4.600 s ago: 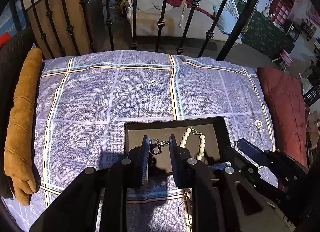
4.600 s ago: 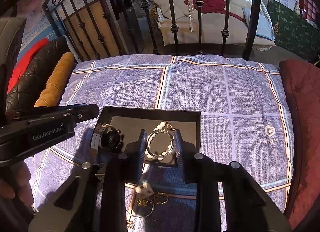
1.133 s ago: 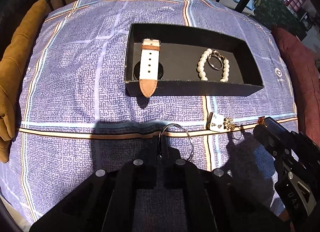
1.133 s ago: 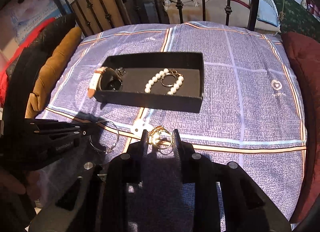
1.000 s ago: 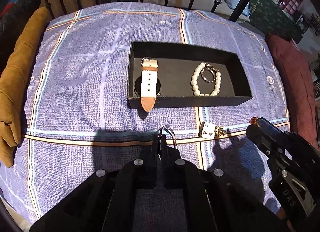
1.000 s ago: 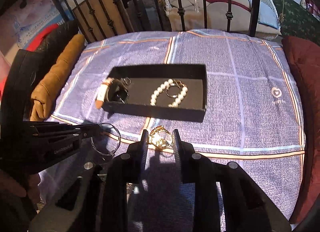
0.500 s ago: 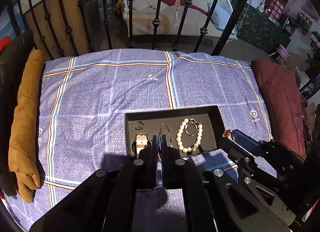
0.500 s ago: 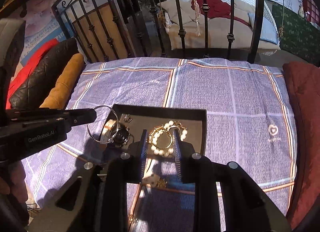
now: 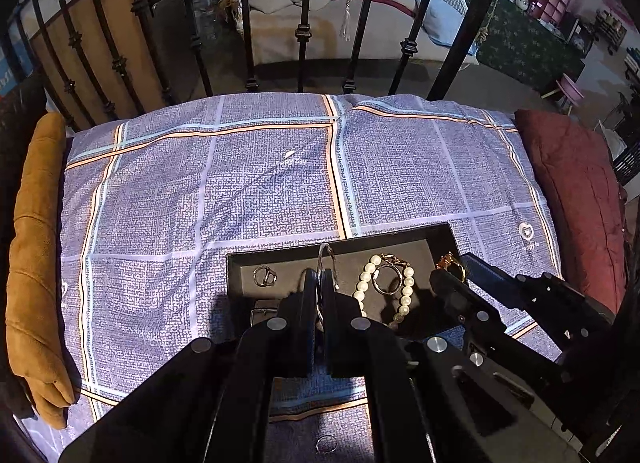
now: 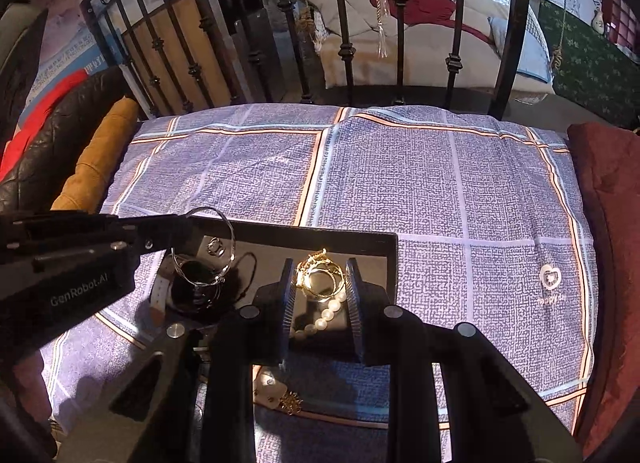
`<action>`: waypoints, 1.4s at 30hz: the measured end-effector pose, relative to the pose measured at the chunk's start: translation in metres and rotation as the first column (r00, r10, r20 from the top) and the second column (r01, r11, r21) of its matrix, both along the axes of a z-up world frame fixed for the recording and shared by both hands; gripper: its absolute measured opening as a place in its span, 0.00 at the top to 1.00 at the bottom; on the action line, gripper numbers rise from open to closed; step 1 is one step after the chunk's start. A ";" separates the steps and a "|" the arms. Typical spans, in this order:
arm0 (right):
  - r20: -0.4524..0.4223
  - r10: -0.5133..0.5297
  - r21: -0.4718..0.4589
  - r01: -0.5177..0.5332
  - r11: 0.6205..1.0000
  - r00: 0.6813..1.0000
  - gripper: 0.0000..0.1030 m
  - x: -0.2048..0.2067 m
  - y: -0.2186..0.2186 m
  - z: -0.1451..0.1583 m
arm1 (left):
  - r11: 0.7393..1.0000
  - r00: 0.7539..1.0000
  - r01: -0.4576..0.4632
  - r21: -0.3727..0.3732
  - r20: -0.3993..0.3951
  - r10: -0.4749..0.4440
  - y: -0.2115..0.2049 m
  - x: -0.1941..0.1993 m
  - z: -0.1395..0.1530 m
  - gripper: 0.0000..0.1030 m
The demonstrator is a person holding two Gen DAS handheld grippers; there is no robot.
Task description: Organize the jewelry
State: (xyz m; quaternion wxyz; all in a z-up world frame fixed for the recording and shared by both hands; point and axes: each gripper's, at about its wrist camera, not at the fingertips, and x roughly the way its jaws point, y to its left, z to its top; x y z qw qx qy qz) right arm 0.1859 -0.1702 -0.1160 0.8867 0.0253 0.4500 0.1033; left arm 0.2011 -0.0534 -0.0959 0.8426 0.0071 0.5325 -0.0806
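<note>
A black tray [image 9: 236, 263] [image 10: 384, 241] lies on the purple checked bedspread. In it are a pearl bracelet [image 9: 408, 283] [image 10: 330, 309], a small ring [image 9: 264, 276] [image 10: 216, 246] and a watch [image 10: 192, 291] with a white strap. My left gripper [image 9: 319, 283] [image 10: 188, 223] is shut on a thin silver bangle [image 9: 326, 253] [image 10: 208, 259] and holds it over the tray's left part. My right gripper [image 10: 320, 283] [image 9: 448, 267] is shut on a gold bracelet [image 10: 320, 275] [image 9: 452, 263] above the pearls.
A white earring card with gold pieces [image 10: 276, 393] lies on the bedspread in front of the tray. A small ring [image 9: 326, 443] lies nearer still. A mustard cushion [image 9: 36, 263] lines the left edge, a red cushion [image 9: 576, 199] the right. A black iron railing [image 9: 304, 31] stands behind.
Both grippers have carried their pieces from the bedspread in front of the tray forward and now hold them over the tray. The tray's contents have not moved.
</note>
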 end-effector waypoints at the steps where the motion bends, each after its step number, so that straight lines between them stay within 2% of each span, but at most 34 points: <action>1: -0.003 0.000 0.000 0.000 1.000 1.000 0.66 0.001 0.000 0.000 | 1.000 1.000 0.000 0.006 0.000 0.000 -0.001 0.001 -0.001 0.93; 2: -0.002 -0.001 0.003 0.001 1.000 1.000 0.53 0.003 -0.001 0.000 | 1.000 1.000 -0.001 0.006 0.001 0.001 -0.001 0.001 -0.002 0.77; 3: 0.003 -0.005 -0.002 0.005 1.000 1.000 0.45 0.004 0.000 0.001 | 1.000 1.000 -0.005 0.009 -0.002 0.005 -0.001 0.002 -0.002 0.55; 4: 0.012 -0.005 -0.009 0.005 1.000 1.000 0.38 0.003 0.001 0.002 | 1.000 1.000 -0.006 0.016 -0.004 0.006 -0.001 0.003 -0.003 0.45; 5: 0.018 -0.005 -0.025 0.005 1.000 1.000 0.38 0.003 0.001 0.002 | 1.000 1.000 -0.008 0.023 0.005 0.008 0.000 0.003 -0.002 0.35; 6: 0.020 0.001 -0.028 -0.001 1.000 1.000 0.38 0.004 0.002 0.002 | 0.999 1.000 -0.008 0.033 0.011 0.007 0.000 0.003 -0.001 0.32; 11: 0.012 0.007 -0.031 -0.007 0.999 1.000 0.38 0.001 0.001 0.002 | 0.997 1.000 -0.021 0.070 0.016 0.020 0.006 0.002 0.000 0.26; 16: 0.024 -0.005 -0.026 0.006 1.000 1.000 0.38 -0.020 -0.009 0.008 | 0.991 0.996 -0.083 0.100 0.043 0.079 0.041 -0.012 0.010 0.17; 19: 0.017 -0.011 -0.028 0.012 1.000 1.000 0.38 -0.040 -0.016 0.007 | 0.987 0.994 -0.108 0.118 0.011 0.107 0.065 -0.030 0.005 0.16; 22: -0.020 0.006 -0.016 -0.006 1.000 1.000 0.38 -0.058 -0.018 -0.005 | 0.992 0.993 -0.102 0.074 -0.057 0.107 0.078 -0.055 -0.009 0.16; 24: -0.050 0.046 -0.023 -0.047 0.999 0.998 0.38 -0.068 -0.009 -0.020 | 0.998 0.993 -0.053 0.030 -0.103 0.056 0.071 -0.073 -0.022 0.16; 26: -0.066 0.098 -0.035 -0.101 0.994 0.993 0.38 -0.075 0.002 -0.035 | 0.999 0.987 0.034 0.005 -0.159 -0.032 0.053 -0.091 -0.042 0.16; 29: -0.098 0.142 -0.073 -0.150 0.986 0.985 0.38 -0.076 0.016 -0.056 | 0.993 0.976 0.111 0.030 -0.190 -0.104 0.029 -0.107 -0.069 0.16; 31: -0.115 0.143 -0.086 -0.154 0.984 0.983 0.40 -0.074 0.020 -0.065 | 0.991 0.978 0.103 0.082 -0.191 -0.085 0.023 -0.109 -0.082 0.16; 35: -0.139 0.116 -0.059 -0.125 0.990 0.984 0.40 -0.071 0.022 -0.073 | 0.995 0.985 0.045 0.084 -0.171 -0.030 0.023 -0.105 -0.090 0.16; 40: -0.145 0.105 -0.066 -0.115 0.991 0.984 0.40 -0.070 0.031 -0.081 | 0.987 0.986 0.039 0.158 -0.167 -0.012 0.010 -0.104 -0.100 0.14; 42: -0.136 0.099 -0.097 -0.113 0.989 0.986 0.49 -0.071 0.032 -0.082 | 0.983 0.987 0.028 0.180 -0.159 0.001 0.007 -0.105 -0.103 0.14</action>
